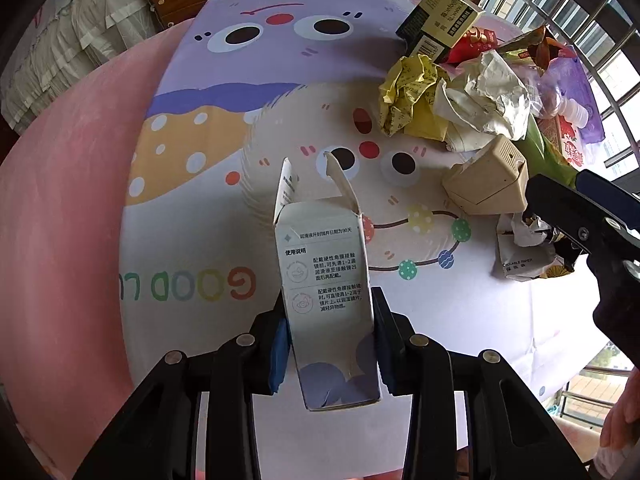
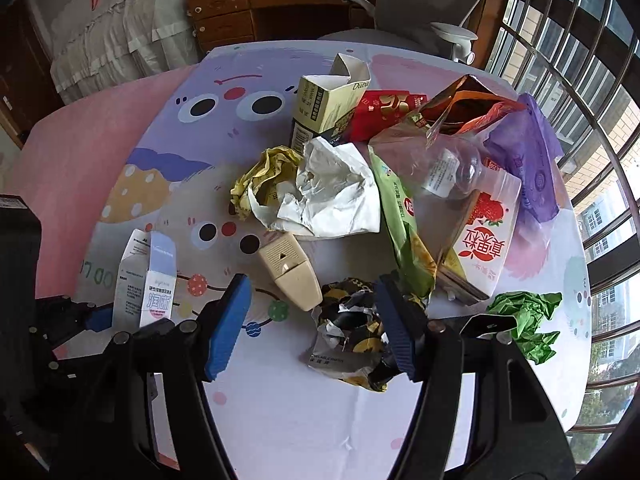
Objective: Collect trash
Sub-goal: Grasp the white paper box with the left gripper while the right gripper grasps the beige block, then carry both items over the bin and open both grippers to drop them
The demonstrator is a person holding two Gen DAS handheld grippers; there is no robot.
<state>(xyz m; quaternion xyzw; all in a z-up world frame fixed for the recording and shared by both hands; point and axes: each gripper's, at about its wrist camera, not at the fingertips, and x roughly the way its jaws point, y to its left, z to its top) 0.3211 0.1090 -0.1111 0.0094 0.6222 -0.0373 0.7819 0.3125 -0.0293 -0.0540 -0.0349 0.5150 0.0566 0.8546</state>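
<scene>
My left gripper (image 1: 332, 332) is shut on a small white printed carton (image 1: 324, 264), held upright with its top flaps open; the right wrist view shows the same carton (image 2: 144, 280) at the left. My right gripper (image 2: 312, 320) is open low over the table, with a crumpled black-and-gold wrapper (image 2: 352, 340) between its fingers, touching the right pad (image 2: 396, 328). A beige plastic box (image 2: 292, 272) lies just beyond the fingers. In the left wrist view the right gripper (image 1: 560, 192) sits over that wrapper (image 1: 524, 252).
A trash pile fills the right of the cartoon mat (image 2: 240, 92): yellow paper (image 2: 260, 176), white paper (image 2: 336, 192), yellow carton (image 2: 324, 100), green bag (image 2: 400, 216), clear bottle (image 2: 448, 168), strawberry carton (image 2: 484, 248), purple bag (image 2: 532, 160), green paper (image 2: 528, 320). Window bars (image 2: 600, 80) stand at the right.
</scene>
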